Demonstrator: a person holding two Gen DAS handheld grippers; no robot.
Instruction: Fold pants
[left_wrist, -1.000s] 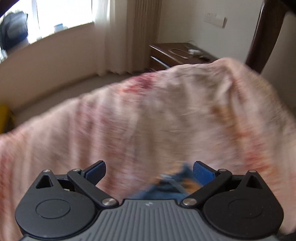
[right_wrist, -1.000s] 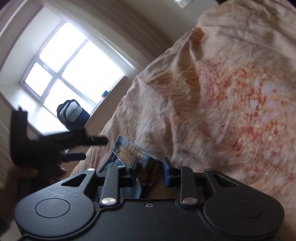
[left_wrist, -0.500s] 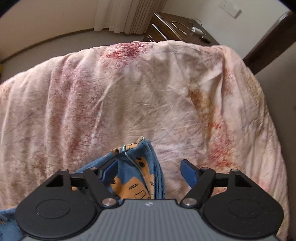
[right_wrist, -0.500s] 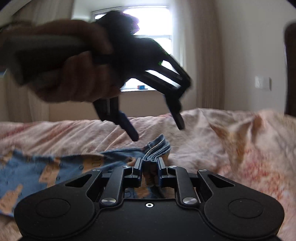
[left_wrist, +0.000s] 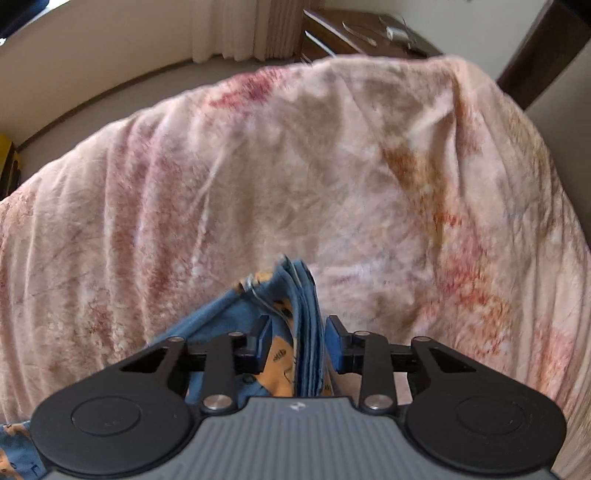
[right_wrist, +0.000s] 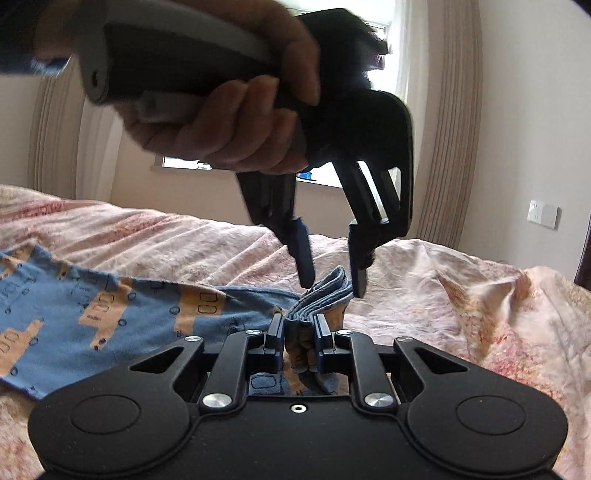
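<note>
Blue patterned pants (right_wrist: 110, 310) on floral bedspread (left_wrist: 332, 166), right gripper (right_wrist: 300, 345) pinching bunched edge, left gripper (right_wrist: 330, 275) jaws just closing astride the same bunch, pads not visibly pressing

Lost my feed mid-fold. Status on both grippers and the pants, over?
Right gripper clamped on bunched edge of pants. Left gripper just been closing around same bunch, pads not yet pressing. Pants on bedspread; nothing in the way.

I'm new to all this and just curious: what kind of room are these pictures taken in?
Most likely a bedroom in a home. A wide bed under a pink floral bedspread fills the view, a dark wooden nightstand stands beside it, and curtains hang at a window.
</note>
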